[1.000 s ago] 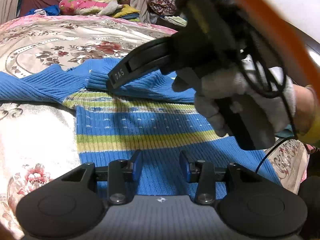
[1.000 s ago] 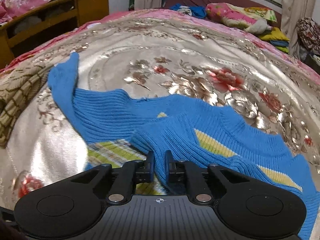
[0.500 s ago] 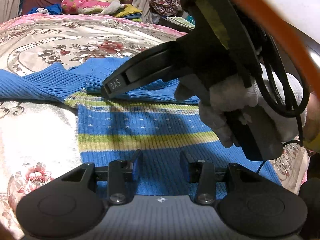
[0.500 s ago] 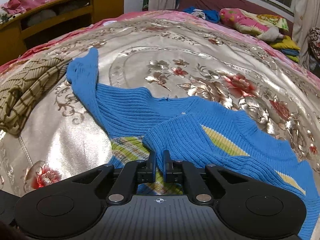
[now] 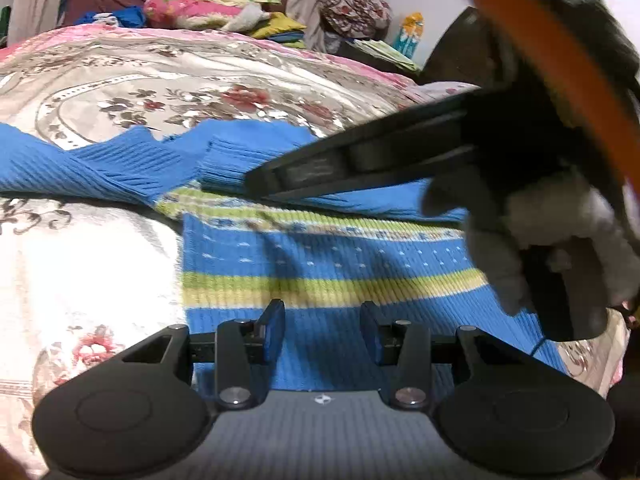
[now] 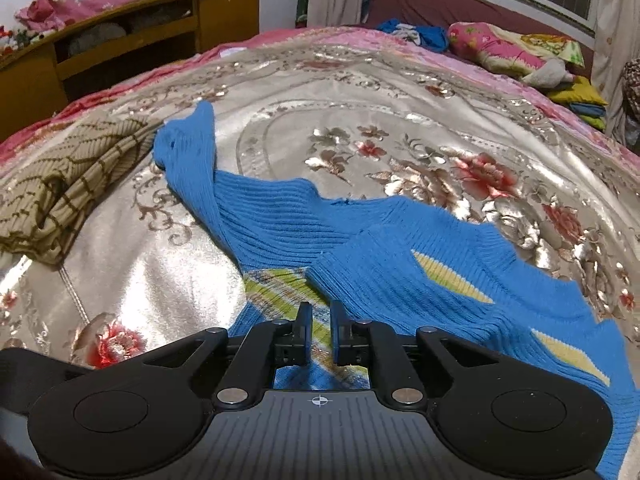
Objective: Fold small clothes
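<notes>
Your left tongs [image 5: 322,330] hover spread over the lower body of the blue sweater [image 5: 320,264], with nothing between the pads; ribbed blue knit and a yellow-green stripe lie just ahead of the tips. The sweater is spread flat on the bed [image 5: 120,92], on a shiny floral cover. Ahead and to the right of those tongs, your gloved right hand [image 5: 568,236] grips the other tool, whose black finger reaches across the folded-in sleeve [image 5: 228,160].

Your right tongs [image 6: 320,328] are opening, the pads parted by a narrow gap. The cuff edge of that sleeve [image 6: 384,276] lies just beyond the tips, and between the pads you see only the striped body below; no fabric is caught. The sleeve now rests across the sweater's chest. The other sleeve [image 6: 188,148] stretches away ahead and to the left of the right tongs, its end just beside a brown checked garment [image 6: 60,184]. Far beyond, at the bed's far end, sits a pile of bright cloth [image 6: 516,52].
</notes>
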{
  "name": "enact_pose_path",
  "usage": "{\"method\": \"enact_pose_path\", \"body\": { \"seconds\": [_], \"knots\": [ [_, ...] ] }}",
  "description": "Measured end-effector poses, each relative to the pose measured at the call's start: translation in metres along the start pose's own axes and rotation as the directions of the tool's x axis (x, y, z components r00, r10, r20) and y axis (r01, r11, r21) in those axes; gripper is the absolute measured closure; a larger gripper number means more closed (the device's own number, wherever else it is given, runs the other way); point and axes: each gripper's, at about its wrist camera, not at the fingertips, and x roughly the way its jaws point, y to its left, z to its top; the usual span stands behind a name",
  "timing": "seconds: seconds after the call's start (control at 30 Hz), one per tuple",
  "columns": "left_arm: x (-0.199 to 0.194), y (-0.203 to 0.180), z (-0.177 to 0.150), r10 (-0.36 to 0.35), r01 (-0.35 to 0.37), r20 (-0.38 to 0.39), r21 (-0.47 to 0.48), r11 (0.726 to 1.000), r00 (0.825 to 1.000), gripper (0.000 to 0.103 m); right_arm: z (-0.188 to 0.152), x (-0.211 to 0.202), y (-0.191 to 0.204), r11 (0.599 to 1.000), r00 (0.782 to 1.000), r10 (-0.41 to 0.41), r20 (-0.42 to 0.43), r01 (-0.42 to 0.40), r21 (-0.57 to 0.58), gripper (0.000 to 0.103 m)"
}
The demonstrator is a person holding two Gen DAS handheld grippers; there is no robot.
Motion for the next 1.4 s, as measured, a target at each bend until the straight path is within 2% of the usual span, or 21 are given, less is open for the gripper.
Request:
{"method": "enact_pose_path", "body": {
  "seconds": [0.23, 0.37, 0.47, 0.63, 0.77, 0.83, 0.9, 1.03, 1.2, 1.4],
  "knots": [
    [-0.013, 0.012, 0.025, 0.095, -0.092, 0.084, -0.045, 0.995, 0.992, 0.054, -0.010, -0.039, -0.037, 0.997, 0.997, -0.024, 0.067, 0.019, 0.079, 0.092],
    [-0.003, 0.013, 0.053, 0.157, -0.156, 0.137, -0.023, 0.988, 0.978, 0.049, -0.030, -0.058, -0.075, 0.984, 0.993, -0.095, 0.071, 0.083, 0.156, 0.092],
    [0.018, 0.011, 0.075, 0.196, -0.202, 0.165, 0.021, 0.979, 0.967, 0.044, -0.049, -0.068, -0.105, 0.965, 0.985, -0.164, 0.057, 0.148, 0.218, 0.092],
    [0.059, 0.010, 0.095, 0.266, -0.274, 0.142, 0.046, 0.961, 0.954, 0.044, -0.078, -0.070, -0.149, 0.922, 0.973, -0.232, 0.010, 0.216, 0.320, 0.092],
    [0.088, 0.016, 0.093, 0.359, -0.361, 0.039, 0.065, 0.930, 0.933, 0.046, -0.096, -0.060, -0.175, 0.886, 0.956, -0.289, -0.050, 0.287, 0.364, 0.091],
    [0.087, 0.017, 0.085, 0.366, -0.369, 0.042, 0.081, 0.926, 0.930, 0.046, -0.105, -0.055, -0.187, 0.869, 0.953, -0.290, -0.086, 0.300, 0.393, 0.091],
    [0.082, 0.012, 0.082, 0.396, -0.398, 0.034, 0.099, 0.912, 0.917, 0.046, -0.115, -0.052, -0.196, 0.853, 0.950, -0.295, -0.105, 0.311, 0.419, 0.091],
    [0.072, 0.009, 0.077, 0.435, -0.435, 0.022, 0.092, 0.895, 0.900, 0.046, -0.123, -0.057, -0.202, 0.840, 0.949, -0.301, -0.098, 0.312, 0.444, 0.091],
    [0.058, 0.007, 0.075, 0.433, -0.434, 0.024, 0.051, 0.900, 0.901, 0.046, -0.117, -0.065, -0.191, 0.840, 0.942, -0.326, -0.080, 0.328, 0.432, 0.090],
    [0.059, 0.005, 0.066, 0.458, -0.457, -0.001, 0.061, 0.887, 0.889, 0.043, -0.106, -0.074, -0.164, 0.878, 0.952, -0.303, -0.039, 0.295, 0.378, 0.087]
  ]
}}
